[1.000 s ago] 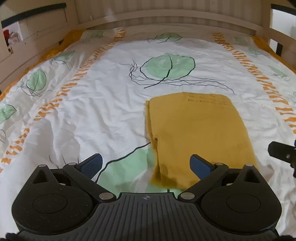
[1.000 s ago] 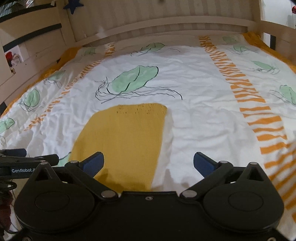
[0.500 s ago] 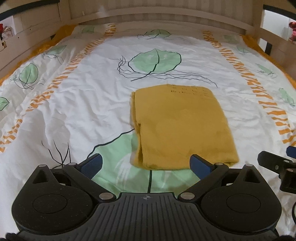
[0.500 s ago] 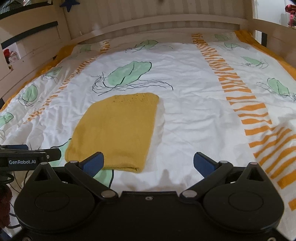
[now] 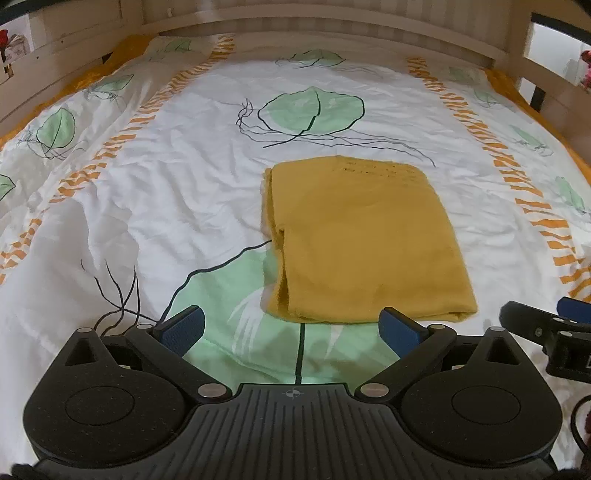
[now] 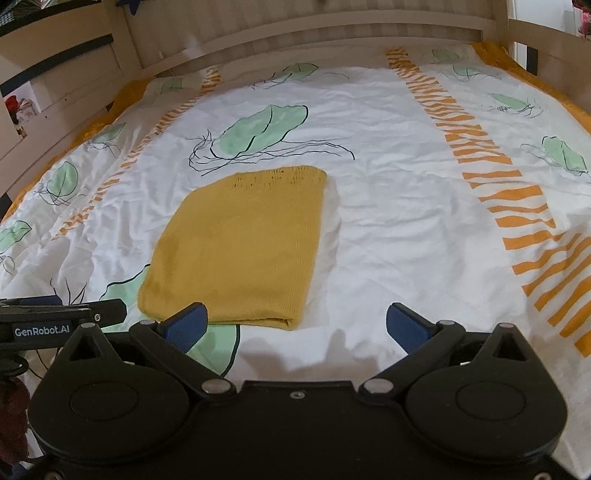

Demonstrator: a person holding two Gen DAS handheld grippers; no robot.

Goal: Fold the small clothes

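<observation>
Left wrist view: folded yellow garment [image 5: 364, 240] on bedspread [image 5: 166, 192]; left tongs [image 5: 291, 328] and right tongs [image 6: 297, 326] wide, empty.

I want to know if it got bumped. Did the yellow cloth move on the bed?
No. The folded yellow cloth lies at the same spot beside the big green leaf print as before. Only the cameras pulled back, with both jaws open.

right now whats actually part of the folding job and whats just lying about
Part of the job:
- yellow knit garment, lying folded flat on the bed
- left gripper, jaws open, holding nothing
- right gripper, jaws open, holding nothing

Just there:
- leaf-print bedspread
- wooden bed frame
- dark star shape on the wall, top left
</observation>
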